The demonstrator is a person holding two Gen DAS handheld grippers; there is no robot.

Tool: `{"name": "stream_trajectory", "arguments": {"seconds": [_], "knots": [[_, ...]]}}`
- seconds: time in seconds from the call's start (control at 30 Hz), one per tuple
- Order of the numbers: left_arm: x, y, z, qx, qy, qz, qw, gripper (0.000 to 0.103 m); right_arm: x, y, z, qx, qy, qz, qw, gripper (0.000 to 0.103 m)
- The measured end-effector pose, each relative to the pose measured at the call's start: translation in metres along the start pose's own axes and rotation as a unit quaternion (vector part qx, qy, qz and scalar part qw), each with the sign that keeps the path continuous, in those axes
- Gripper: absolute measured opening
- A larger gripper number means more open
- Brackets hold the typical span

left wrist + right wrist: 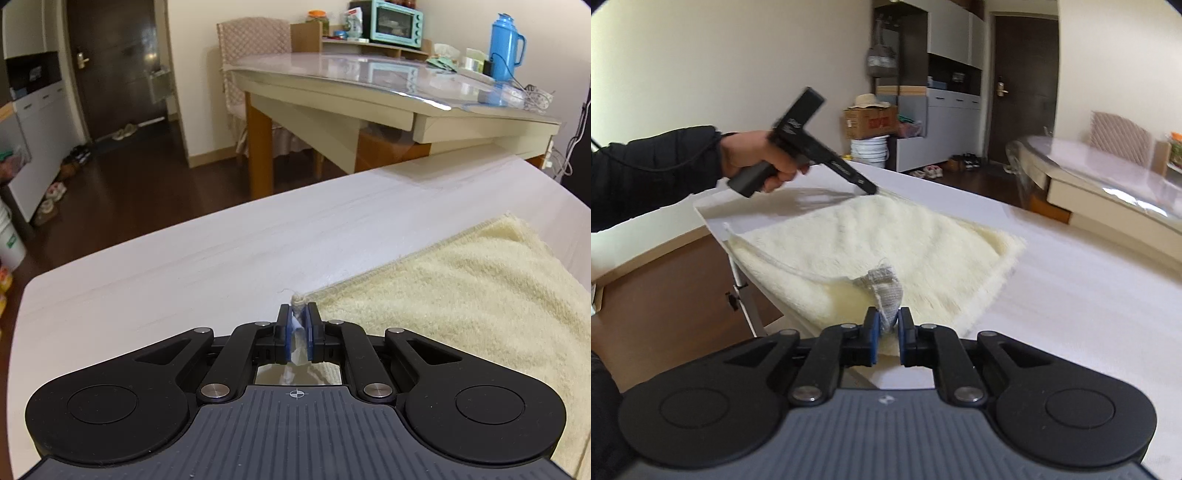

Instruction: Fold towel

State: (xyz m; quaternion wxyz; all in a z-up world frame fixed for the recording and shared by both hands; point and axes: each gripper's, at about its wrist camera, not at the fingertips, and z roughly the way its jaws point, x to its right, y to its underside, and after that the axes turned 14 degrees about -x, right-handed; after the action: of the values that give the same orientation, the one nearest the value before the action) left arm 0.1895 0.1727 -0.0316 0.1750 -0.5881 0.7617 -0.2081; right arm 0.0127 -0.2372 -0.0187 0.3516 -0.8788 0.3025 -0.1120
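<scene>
left wrist view: my left gripper (298,325) has its fingers closed on a corner of the cream towel (461,295), whose hemmed edge runs away to the right across the white bench (184,258). right wrist view: my right gripper (886,332) pinches another corner, at a grey fabric tag (886,288), with the towel (886,240) spread ahead toward my left hand (757,158) near the far bench edge. both corners look slightly lifted; the cloth between them lies draped on the bench. as i judge it, the fold turns on carrying these two held corners over to the free edge, each hand equally placed. a cardboard box (870,122) shows red print, too blurred to read.
</scene>
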Motion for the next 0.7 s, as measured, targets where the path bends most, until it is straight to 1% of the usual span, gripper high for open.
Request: {"name": "stream_trajectory", "arguments": {"seconds": [0.03, 0.1, 0.13, 0.17, 0.23, 0.33, 0.43, 0.47, 0.57, 0.6, 0.63, 0.7], "knots": [[-0.001, 0.002, -0.002, -0.001, -0.007, -0.002, 1.0000, 0.011, 0.008, 0.003, -0.004, 0.001, -0.007, 0.010, 1.000, 0.017], [-0.002, 0.006, -0.003, -0.002, -0.011, -0.004, 0.9999, 0.013, 0.009, 0.005, -0.004, 0.001, -0.008, 0.011, 1.000, 0.023], [-0.002, 0.007, -0.004, -0.002, -0.011, -0.006, 0.9999, 0.015, 0.008, 0.002, -0.002, -0.001, -0.008, 0.009, 1.000, 0.028], [-0.003, 0.009, -0.006, -0.002, -0.012, -0.008, 0.9999, 0.019, 0.007, 0.003, -0.003, 0.000, -0.006, 0.009, 1.000, 0.030], [-0.003, 0.011, -0.009, 0.000, -0.013, -0.010, 0.9999, 0.036, 0.005, 0.004, -0.004, 0.002, -0.004, 0.006, 1.000, 0.043], [-0.002, 0.017, -0.016, 0.004, -0.016, -0.009, 0.9998, 0.048, 0.001, 0.007, -0.004, 0.009, 0.013, -0.016, 1.000, 0.050], [0.001, 0.026, -0.026, 0.011, -0.022, -0.004, 0.9997, 0.055, -0.006, 0.005, -0.001, 0.008, 0.036, -0.061, 0.997, 0.052], [0.002, 0.029, -0.030, 0.012, -0.024, -0.003, 0.9996, 0.055, -0.013, 0.005, 0.000, 0.006, 0.047, -0.092, 0.995, 0.052], [0.006, 0.041, -0.041, 0.016, -0.031, 0.003, 0.9994, 0.058, -0.031, 0.003, 0.002, 0.004, 0.073, -0.173, 0.982, 0.052], [0.007, 0.046, -0.045, 0.015, -0.034, 0.005, 0.9993, 0.058, -0.039, 0.001, 0.002, 0.003, 0.078, -0.206, 0.976, 0.052], [0.009, 0.051, -0.049, 0.015, -0.038, 0.008, 0.9992, 0.058, -0.042, -0.002, 0.002, 0.003, 0.078, -0.226, 0.971, 0.052], [0.011, 0.058, -0.054, 0.014, -0.039, 0.011, 0.9991, 0.059, -0.045, -0.007, 0.004, 0.001, 0.068, -0.244, 0.967, 0.053]]}}
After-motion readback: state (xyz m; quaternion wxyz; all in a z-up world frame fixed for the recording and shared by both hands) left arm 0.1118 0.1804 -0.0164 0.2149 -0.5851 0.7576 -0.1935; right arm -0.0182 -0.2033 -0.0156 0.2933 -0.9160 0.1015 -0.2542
